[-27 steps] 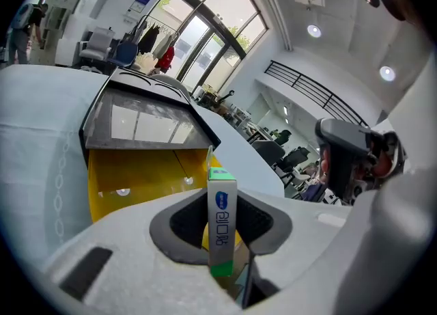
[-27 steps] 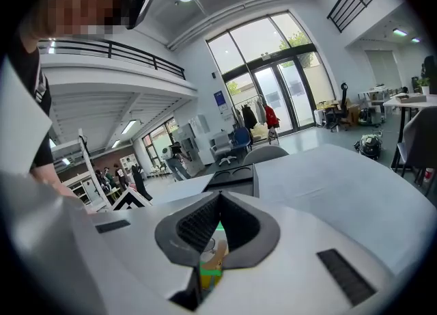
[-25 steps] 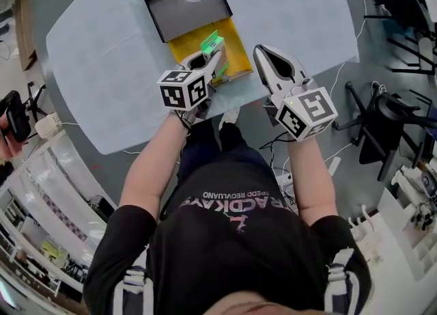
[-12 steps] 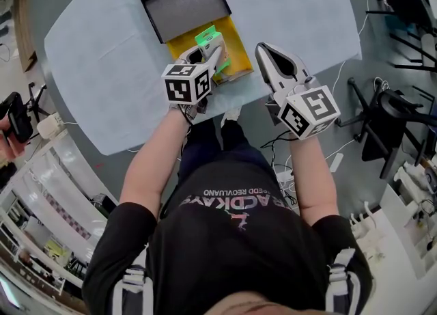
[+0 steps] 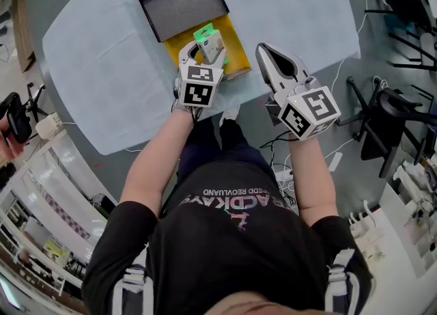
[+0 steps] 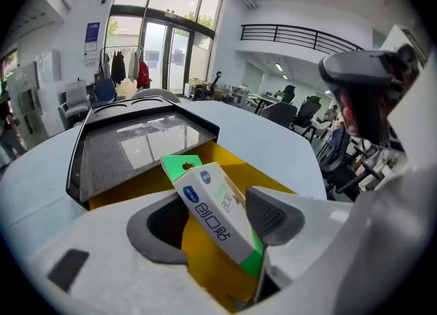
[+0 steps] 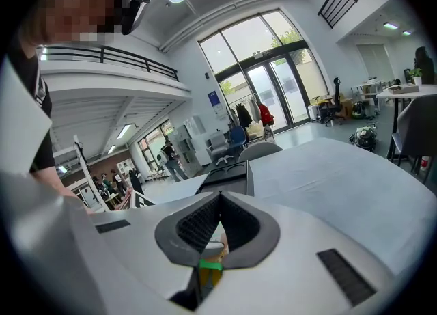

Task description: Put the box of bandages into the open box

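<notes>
A white bandage box with blue print and green ends stands tilted inside the yellow open box. Its upper green end points toward the far side. The left gripper reaches into the yellow box from the near side, with the bandage box between its jaws. Those jaws stand apart and have just been opening. The bandage box leans on the right-hand pad, and the left-hand pad stands clear of it. A black lid with a clear window covers the far part of the yellow box. Both lie on a pale blue table. The right gripper hangs just right of the yellow box, jaws closed together with nothing held between them. The person, in a black shirt, stands at the table's near edge.
</notes>
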`<control>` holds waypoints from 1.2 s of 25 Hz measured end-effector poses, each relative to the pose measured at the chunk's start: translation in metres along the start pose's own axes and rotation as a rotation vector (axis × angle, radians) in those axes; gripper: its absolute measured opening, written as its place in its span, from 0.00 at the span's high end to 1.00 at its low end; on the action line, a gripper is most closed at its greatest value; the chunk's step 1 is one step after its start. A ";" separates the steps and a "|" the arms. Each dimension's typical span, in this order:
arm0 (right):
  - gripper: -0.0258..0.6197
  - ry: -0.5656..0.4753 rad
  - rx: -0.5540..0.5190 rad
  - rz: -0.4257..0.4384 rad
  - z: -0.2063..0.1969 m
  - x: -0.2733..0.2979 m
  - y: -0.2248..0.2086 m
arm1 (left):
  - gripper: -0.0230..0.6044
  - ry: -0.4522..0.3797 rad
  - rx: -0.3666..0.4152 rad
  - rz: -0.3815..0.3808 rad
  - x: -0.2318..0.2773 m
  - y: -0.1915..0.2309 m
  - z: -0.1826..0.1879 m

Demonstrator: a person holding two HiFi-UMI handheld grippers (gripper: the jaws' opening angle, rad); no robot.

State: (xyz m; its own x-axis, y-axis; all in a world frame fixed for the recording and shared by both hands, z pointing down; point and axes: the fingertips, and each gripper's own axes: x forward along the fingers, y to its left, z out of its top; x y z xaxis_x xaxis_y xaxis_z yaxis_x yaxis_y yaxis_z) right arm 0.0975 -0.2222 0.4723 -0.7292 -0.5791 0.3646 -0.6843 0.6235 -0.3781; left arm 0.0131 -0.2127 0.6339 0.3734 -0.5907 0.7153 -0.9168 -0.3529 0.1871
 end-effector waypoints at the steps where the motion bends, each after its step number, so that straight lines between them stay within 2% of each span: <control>1: 0.94 -0.001 0.004 -0.004 -0.001 -0.001 -0.001 | 0.55 -0.002 0.006 0.006 0.001 0.000 -0.001; 16: 0.94 -0.012 0.020 -0.008 0.001 -0.010 0.007 | 0.40 0.021 0.065 0.119 -0.008 0.016 -0.003; 26: 0.94 -0.036 0.018 -0.005 0.005 -0.024 0.011 | 0.38 0.031 0.070 0.150 -0.019 0.020 -0.005; 30: 0.94 -0.049 0.013 0.000 0.012 -0.030 0.013 | 0.38 -0.002 0.063 0.167 -0.029 0.020 0.005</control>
State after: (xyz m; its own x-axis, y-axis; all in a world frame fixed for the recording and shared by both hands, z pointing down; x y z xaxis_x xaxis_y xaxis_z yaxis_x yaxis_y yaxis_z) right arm 0.1106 -0.2032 0.4465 -0.7283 -0.6047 0.3224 -0.6843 0.6168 -0.3891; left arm -0.0153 -0.2060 0.6135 0.2167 -0.6462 0.7317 -0.9554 -0.2946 0.0228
